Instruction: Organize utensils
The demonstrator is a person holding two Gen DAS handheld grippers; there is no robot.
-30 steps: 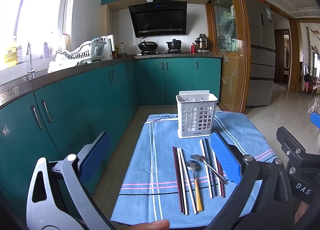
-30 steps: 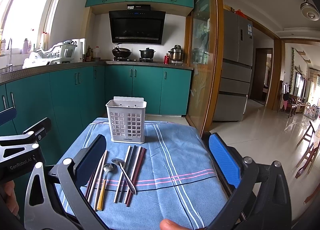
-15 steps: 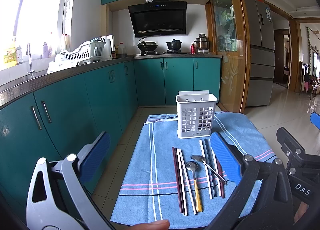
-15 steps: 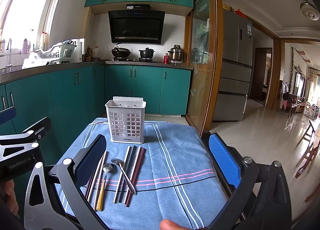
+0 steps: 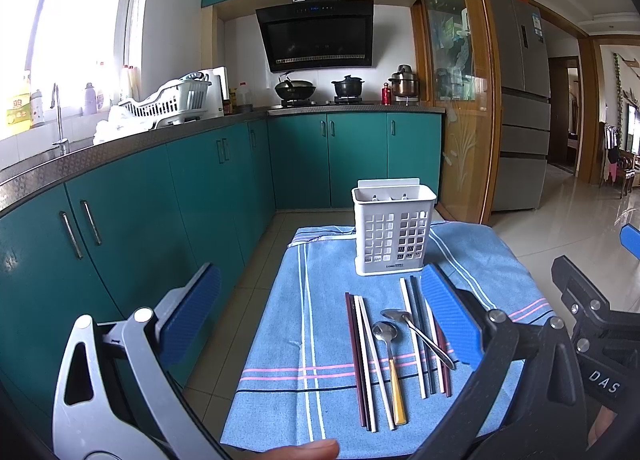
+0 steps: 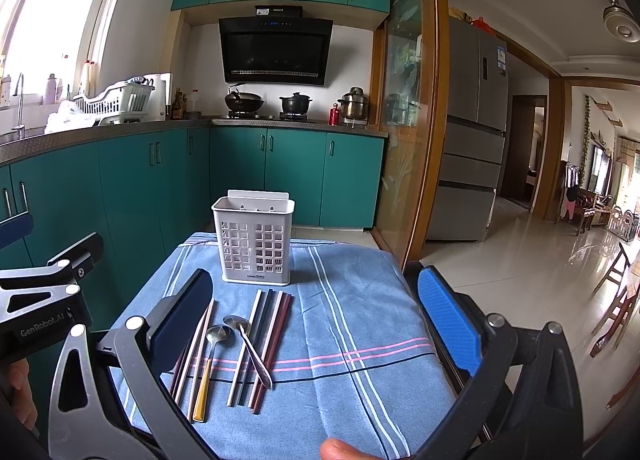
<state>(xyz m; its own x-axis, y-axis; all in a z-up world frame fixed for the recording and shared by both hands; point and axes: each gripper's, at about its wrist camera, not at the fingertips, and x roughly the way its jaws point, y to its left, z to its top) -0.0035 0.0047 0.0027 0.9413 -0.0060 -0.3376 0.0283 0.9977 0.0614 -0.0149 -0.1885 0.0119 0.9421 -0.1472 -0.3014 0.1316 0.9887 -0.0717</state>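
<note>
White slotted utensil holder (image 5: pixel 393 235) stands upright at the far end of a blue striped cloth (image 5: pixel 316 324). Near it lie chopsticks (image 5: pixel 362 360), a yellow-handled spoon (image 5: pixel 390 368) and a steel spoon (image 5: pixel 416 334). Left gripper (image 5: pixel 320 324) and right gripper (image 6: pixel 316 324) both gape wide, empty.

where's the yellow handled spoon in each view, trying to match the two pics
Left wrist view: the yellow handled spoon lies low and centre on the blue cloth, between the two bunches of chopsticks.
Right wrist view: the same spoon sits lower left, just right of the dark left finger pad.
Shared landmark: the white utensil basket stands upright on the cloth beyond the spoon in both.
</note>
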